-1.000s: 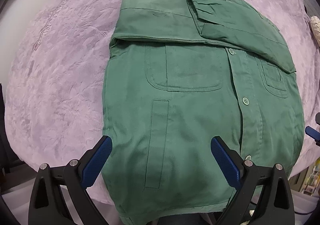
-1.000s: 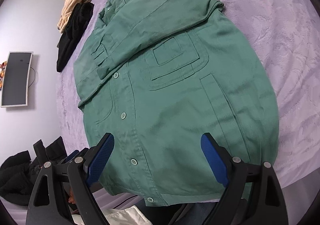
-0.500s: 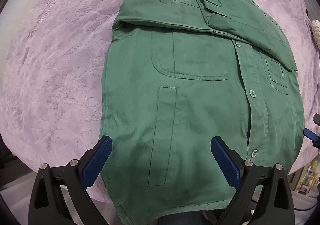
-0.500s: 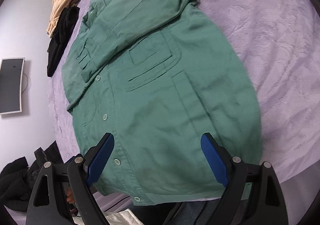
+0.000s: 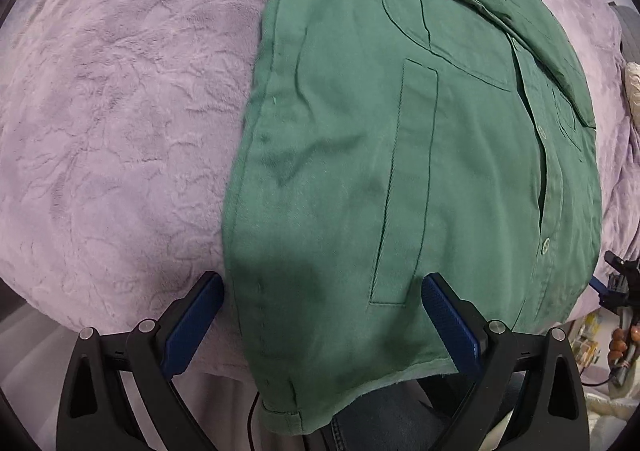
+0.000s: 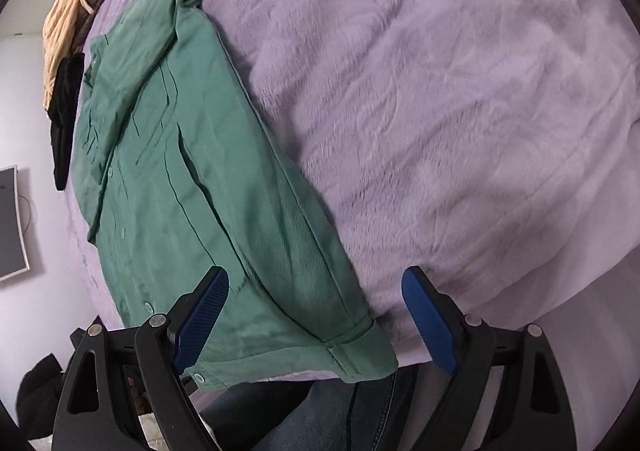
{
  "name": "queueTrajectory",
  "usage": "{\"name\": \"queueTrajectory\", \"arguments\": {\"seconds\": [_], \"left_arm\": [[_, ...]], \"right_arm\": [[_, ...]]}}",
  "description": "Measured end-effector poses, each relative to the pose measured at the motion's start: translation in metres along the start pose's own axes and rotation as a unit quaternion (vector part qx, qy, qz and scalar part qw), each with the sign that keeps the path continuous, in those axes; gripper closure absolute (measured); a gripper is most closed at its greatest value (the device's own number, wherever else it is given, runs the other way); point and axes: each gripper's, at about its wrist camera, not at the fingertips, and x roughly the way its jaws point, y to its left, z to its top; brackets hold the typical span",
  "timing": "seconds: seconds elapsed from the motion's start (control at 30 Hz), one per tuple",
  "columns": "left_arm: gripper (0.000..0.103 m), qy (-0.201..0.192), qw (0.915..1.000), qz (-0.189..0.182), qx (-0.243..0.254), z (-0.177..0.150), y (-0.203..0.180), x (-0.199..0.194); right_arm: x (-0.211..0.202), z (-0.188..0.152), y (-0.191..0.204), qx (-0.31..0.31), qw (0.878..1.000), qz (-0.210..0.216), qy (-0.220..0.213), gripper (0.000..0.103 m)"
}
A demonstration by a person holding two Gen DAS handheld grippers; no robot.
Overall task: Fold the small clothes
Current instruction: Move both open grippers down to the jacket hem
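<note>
A green button-up shirt (image 5: 400,139) lies front up on a lilac plush blanket (image 5: 120,111), sleeves folded across its top, hem hanging over the near edge. My left gripper (image 5: 320,315) is open, its blue pads either side of the hem's left corner, holding nothing. In the right wrist view the shirt (image 6: 192,179) runs up the left side. My right gripper (image 6: 316,315) is open over the hem's right corner, empty.
A beige garment (image 6: 76,7) and a black garment (image 6: 64,111) lie at the blanket's far end. A wall screen (image 6: 10,227) is at far left. The person's jeans (image 6: 320,411) show below the bed edge. The blanket (image 6: 460,111) stretches right.
Both grippers have moved closer to the shirt's hem and outward: the left toward the left corner, the right toward the right corner. Both stay open.
</note>
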Motion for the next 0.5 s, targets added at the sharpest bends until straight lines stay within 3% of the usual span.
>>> {"name": "queueTrajectory", "arguments": {"seconds": [0.1, 0.27, 0.37, 0.5], "left_arm": [[0.004, 0.014, 0.9998, -0.014, 0.010, -0.007, -0.006, 0.003], [0.004, 0.037, 0.9986, -0.018, 0.033, -0.021, -0.019, 0.010], [0.004, 0.049, 0.9981, -0.017, 0.032, -0.025, -0.023, 0.018], [0.004, 0.051, 0.9982, -0.024, 0.021, -0.030, -0.021, 0.019]], "right_arm": [[0.020, -0.018, 0.003, -0.006, 0.999, 0.034, 0.042, 0.013], [0.023, -0.039, 0.017, -0.056, 0.994, 0.072, 0.066, 0.012], [0.020, -0.037, 0.005, -0.044, 0.997, 0.038, 0.054, 0.012], [0.024, -0.027, -0.011, -0.011, 0.998, 0.052, 0.040, 0.012]]}}
